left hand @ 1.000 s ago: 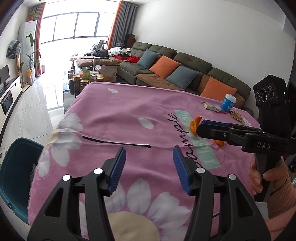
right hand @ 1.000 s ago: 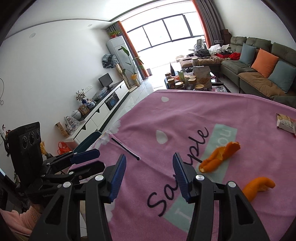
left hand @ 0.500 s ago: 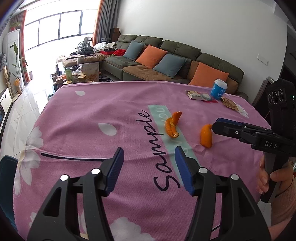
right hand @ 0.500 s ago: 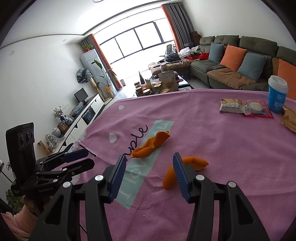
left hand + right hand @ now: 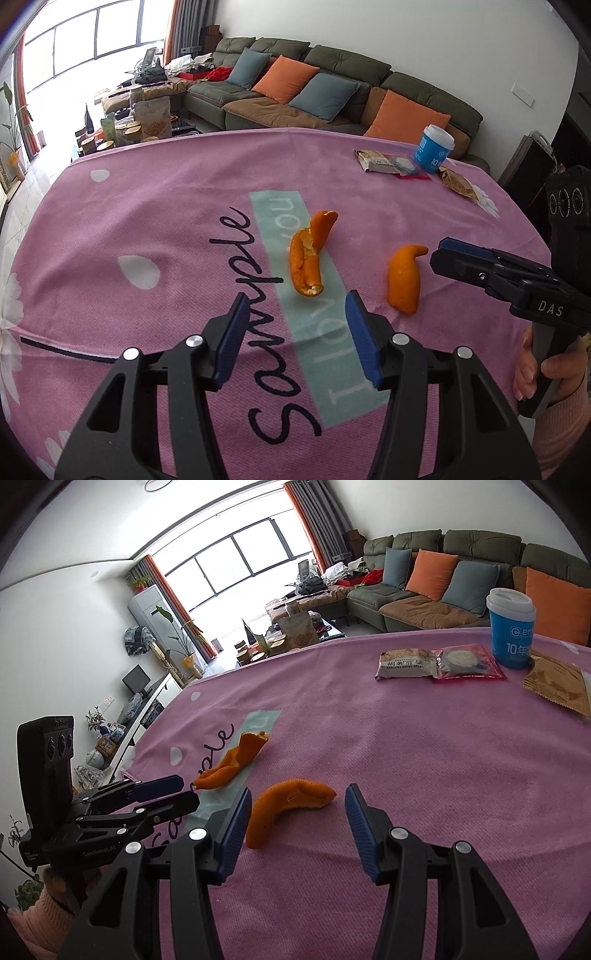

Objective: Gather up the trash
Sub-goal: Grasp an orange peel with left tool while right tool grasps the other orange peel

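Two orange peels lie on the pink tablecloth (image 5: 147, 206). A split, curled peel (image 5: 308, 254) (image 5: 232, 762) rests on the pale green stripe, just ahead of my left gripper (image 5: 297, 306). Its jaws are closing, with nothing between them. A curved peel (image 5: 404, 277) (image 5: 288, 801) lies right in front of my right gripper (image 5: 298, 794), near its left finger and untouched; that gripper is open. In the left wrist view the right gripper (image 5: 443, 251) hovers just right of the curved peel. From the right wrist, the left gripper (image 5: 186, 792) shows beside the split peel.
At the table's far right stand a blue paper cup (image 5: 434, 149) (image 5: 511, 627), a snack wrapper (image 5: 380, 162), a red packet (image 5: 465, 662) and a brown wrapper (image 5: 460, 182). Beyond the table sits a green sofa (image 5: 332, 74) with cushions.
Both grippers have swung across the table toward the peels and dropped lower. The peels now sit close in front of the fingers. The blue bin at the left has left the view.
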A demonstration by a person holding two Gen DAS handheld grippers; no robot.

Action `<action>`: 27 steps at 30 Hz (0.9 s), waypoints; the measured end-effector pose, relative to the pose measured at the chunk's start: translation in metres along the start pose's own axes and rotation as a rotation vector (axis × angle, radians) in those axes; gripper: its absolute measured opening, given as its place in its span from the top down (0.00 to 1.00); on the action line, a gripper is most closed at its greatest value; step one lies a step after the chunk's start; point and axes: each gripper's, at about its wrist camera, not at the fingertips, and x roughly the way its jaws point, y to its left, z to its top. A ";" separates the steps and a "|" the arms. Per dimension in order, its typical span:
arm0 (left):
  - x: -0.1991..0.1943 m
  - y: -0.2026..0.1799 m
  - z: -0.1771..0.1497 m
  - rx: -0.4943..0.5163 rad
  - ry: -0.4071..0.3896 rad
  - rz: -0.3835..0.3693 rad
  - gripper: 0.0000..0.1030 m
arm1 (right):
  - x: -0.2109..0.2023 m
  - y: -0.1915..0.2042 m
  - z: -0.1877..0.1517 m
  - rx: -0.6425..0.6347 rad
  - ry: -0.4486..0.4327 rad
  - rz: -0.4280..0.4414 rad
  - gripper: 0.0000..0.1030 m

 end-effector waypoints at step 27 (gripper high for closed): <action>0.000 -0.001 0.003 0.002 -0.007 -0.020 0.84 | 0.022 -0.010 0.014 0.024 0.066 0.076 0.50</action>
